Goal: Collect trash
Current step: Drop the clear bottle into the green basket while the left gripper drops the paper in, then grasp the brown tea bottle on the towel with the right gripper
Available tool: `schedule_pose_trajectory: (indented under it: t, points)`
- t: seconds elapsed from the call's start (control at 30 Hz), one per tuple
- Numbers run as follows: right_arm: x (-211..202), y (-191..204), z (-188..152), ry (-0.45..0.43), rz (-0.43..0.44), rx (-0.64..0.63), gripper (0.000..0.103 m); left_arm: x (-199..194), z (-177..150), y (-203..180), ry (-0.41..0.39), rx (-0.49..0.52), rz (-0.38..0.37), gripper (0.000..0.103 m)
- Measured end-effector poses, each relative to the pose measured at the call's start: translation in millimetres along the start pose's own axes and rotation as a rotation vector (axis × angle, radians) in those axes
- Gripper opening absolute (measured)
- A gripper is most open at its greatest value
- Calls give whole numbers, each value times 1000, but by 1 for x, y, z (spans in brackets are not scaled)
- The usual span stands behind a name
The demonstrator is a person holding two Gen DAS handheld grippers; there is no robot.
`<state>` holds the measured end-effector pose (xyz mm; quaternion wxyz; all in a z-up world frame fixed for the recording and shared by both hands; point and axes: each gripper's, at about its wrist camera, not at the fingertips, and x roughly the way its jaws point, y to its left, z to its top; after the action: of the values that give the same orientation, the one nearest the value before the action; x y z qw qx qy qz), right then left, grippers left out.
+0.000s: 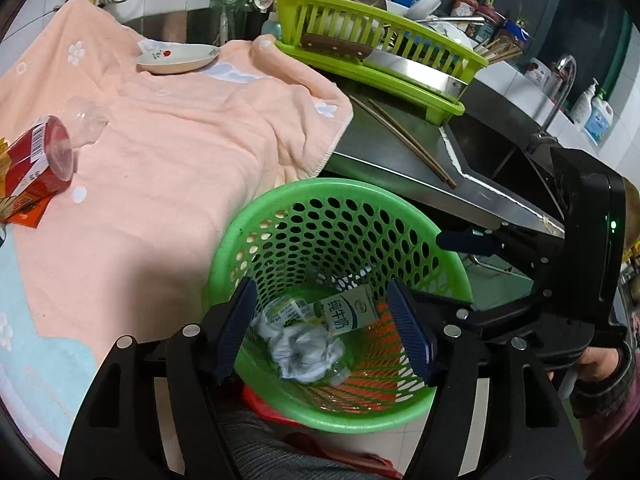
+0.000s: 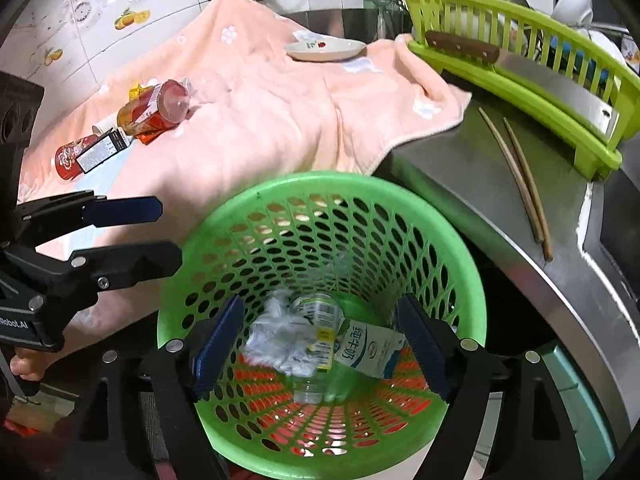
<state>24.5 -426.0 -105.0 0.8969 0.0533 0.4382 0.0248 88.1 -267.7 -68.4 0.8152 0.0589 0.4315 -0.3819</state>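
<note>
I hold both grippers over the green basket (image 2: pixel 320 216), which stands against the edge of the steel counter (image 2: pixel 460 184). My left gripper (image 1: pixel 326 326) has its jaws spread wide with nothing between the blue pads (image 1: pixel 412 330), and through the gap I look straight down into the basket. My right gripper (image 2: pixel 320 338) is likewise wide open and empty, pointed down into the same basket. At the bottom of the basket lie a milk carton (image 2: pixel 370 350), a clear plastic bottle (image 2: pixel 318 336) with a green and yellow label, and crumpled white paper (image 2: pixel 276 340); the carton leans against the bottle, and the paper sits on the bottle's other side. Beyond the basket a peach towel (image 2: pixel 260 120) covers the counter, one corner hanging over the edge just behind the basket rim. On the towel, well away from the basket toward the tiled wall, more trash lies: a red-labelled bottle (image 2: pixel 156 106) on its side, a small dark box (image 2: pixel 102 150), and a red can (image 2: pixel 68 160) beside it. A shallow dish (image 2: pixel 326 49) rests on the far side of the towel. To the basket's other side, two chopsticks (image 2: pixel 520 184) lie on bare steel, near a lime dish rack (image 2: pixel 552 92) with a cleaver (image 2: pixel 532 76) laid along it.
</note>
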Motion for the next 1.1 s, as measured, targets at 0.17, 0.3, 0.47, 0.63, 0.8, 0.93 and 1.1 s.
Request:
schedule_pose_trajectory:
  t: [0.17, 0.3, 0.47, 0.63, 0.8, 0.93, 1.1]
  points:
    - [-5, 7, 14, -19, 3, -26, 78, -17, -2, 17, -27, -19, 35, 68]
    - [-4, 19, 30, -31, 25, -54, 81, -38, -5, 42, -53, -49, 84, 68]
    - [4, 49, 58, -42, 66, -133, 85, -64, -6, 80, -85, -90, 158, 68]
    - [17, 84, 87, -39, 113, -229, 86, -93, -8, 125, -117, -147, 238, 68]
    - [32, 126, 118, -40, 156, -338, 86, -116, -13, 171, -133, -202, 322, 68]
    - [48, 163, 143, -40, 187, -435, 86, -130, -17, 203, -135, -230, 372, 68]
    - [67, 203, 172, -45, 200, -554, 86, -143, -22, 234, -138, -259, 421, 68]
